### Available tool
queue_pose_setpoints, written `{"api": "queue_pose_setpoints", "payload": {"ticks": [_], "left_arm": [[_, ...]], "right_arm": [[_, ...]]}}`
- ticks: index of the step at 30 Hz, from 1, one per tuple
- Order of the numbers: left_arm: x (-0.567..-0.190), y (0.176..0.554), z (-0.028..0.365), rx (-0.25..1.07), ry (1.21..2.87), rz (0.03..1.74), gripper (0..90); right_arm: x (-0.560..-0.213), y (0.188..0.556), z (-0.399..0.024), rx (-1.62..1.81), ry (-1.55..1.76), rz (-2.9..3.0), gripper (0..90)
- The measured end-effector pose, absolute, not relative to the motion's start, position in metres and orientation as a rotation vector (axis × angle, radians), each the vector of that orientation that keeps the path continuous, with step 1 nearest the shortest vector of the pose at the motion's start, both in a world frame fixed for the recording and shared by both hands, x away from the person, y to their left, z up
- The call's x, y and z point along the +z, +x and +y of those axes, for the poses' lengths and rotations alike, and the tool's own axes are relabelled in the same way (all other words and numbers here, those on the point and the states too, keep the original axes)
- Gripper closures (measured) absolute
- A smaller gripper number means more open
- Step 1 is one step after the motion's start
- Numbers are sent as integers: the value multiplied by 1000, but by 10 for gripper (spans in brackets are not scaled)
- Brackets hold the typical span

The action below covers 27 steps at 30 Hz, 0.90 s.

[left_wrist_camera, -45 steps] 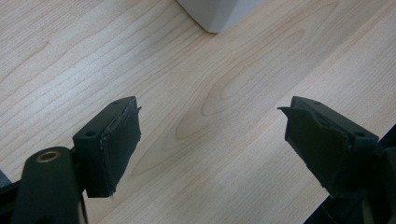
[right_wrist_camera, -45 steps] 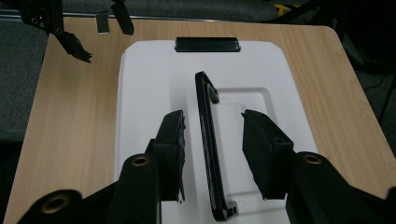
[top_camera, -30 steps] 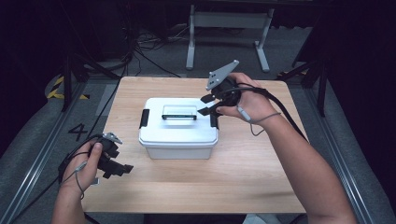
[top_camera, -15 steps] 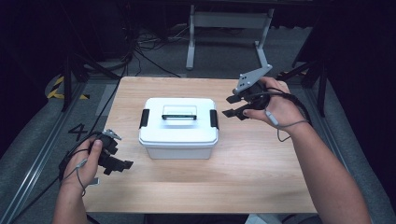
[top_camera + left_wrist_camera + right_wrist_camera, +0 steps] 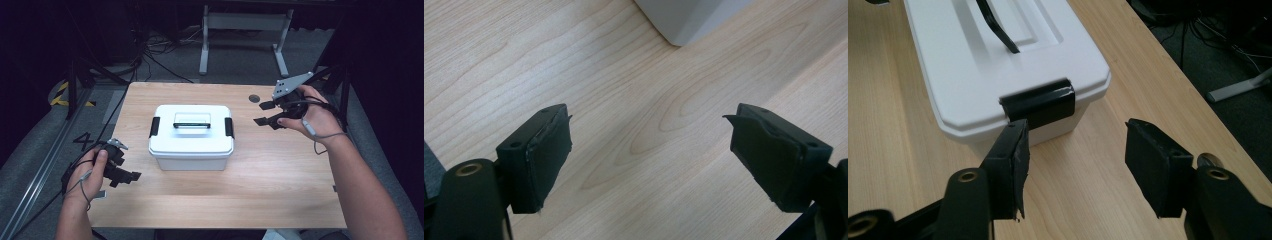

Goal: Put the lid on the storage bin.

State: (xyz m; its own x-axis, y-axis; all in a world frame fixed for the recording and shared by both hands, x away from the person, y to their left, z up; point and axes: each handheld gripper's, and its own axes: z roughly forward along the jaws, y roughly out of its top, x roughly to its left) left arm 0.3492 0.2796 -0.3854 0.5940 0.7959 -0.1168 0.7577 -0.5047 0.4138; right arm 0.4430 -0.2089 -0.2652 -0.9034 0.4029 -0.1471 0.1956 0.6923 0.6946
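My right gripper [image 5: 265, 113] has drawn back from the lid of the white plastic storage box with black side latches and a black top handle [image 5: 191, 135]; it now hangs over the right part of the light wooden table [image 5: 280, 175], near the far edge, jaws spread and holding nothing. In the right gripper view the box's black right-end latch [image 5: 1040, 102] sits just beyond the jaws, so I judge that clasp is the next target and the lid is not yet released. My left gripper [image 5: 122, 175] rests by the near left corner, jaws wide apart and empty. The box stands mid-table. I can read no brand or label on it.
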Motion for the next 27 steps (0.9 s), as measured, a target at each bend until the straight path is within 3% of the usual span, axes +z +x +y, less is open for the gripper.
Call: {"api": "queue_pose_setpoints", "payload": {"ticks": [27], "left_arm": [[-393, 345, 285, 120, 2404, 1274, 176]], "right_arm": [[-338, 448, -271, 956, 711, 2619, 417]]}}
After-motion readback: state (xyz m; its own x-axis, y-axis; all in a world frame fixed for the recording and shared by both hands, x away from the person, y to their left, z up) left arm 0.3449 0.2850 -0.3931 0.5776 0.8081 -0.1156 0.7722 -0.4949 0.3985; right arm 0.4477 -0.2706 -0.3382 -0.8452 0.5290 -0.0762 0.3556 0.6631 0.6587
